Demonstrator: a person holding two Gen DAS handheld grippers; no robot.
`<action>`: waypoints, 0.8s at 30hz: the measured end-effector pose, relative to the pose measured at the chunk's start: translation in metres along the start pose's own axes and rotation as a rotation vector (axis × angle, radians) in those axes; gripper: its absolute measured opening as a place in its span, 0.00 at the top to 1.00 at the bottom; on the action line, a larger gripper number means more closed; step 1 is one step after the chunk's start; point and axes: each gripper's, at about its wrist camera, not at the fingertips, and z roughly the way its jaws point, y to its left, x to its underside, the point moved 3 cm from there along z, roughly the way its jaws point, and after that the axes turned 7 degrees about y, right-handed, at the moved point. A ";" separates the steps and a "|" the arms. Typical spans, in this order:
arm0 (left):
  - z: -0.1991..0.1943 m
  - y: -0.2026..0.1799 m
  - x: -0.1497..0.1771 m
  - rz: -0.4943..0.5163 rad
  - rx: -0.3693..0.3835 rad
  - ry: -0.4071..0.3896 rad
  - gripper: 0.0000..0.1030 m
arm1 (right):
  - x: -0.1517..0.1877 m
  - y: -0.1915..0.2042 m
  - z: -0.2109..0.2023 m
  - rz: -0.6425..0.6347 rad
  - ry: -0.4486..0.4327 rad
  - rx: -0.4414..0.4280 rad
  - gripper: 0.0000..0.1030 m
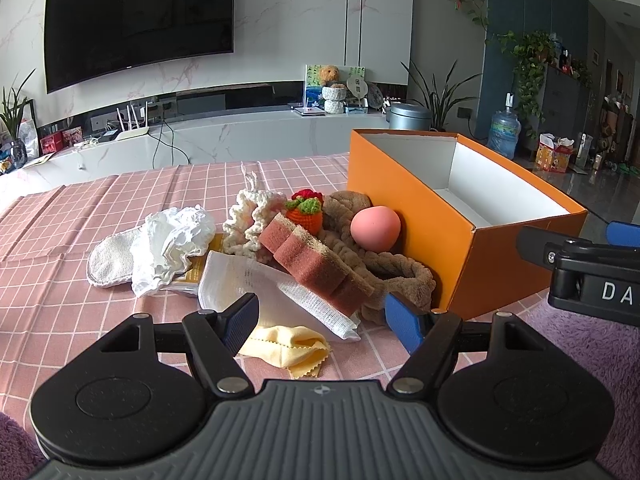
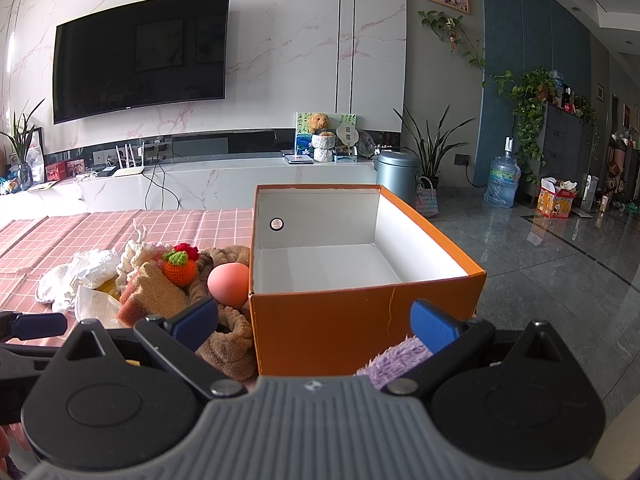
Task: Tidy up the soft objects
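Note:
An open orange box with a bare white inside stands on the pink checked tablecloth. Left of it lies a pile of soft things: a pink egg-shaped ball, a brown-red sponge, a crocheted orange fruit, a brown braided band, a white mesh cloth, a yellow cloth. My left gripper is open just before the pile, holding nothing. My right gripper is open in front of the box's near wall.
A crumpled white cloth and a white pad lie at the pile's left, with cream crochet behind. A purple fluffy fabric lies at the table's near right. Beyond the table's right edge is tiled floor.

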 end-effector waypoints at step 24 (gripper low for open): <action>0.001 -0.002 0.001 0.008 0.002 0.007 0.17 | -0.001 0.000 0.001 -0.001 0.001 0.000 0.02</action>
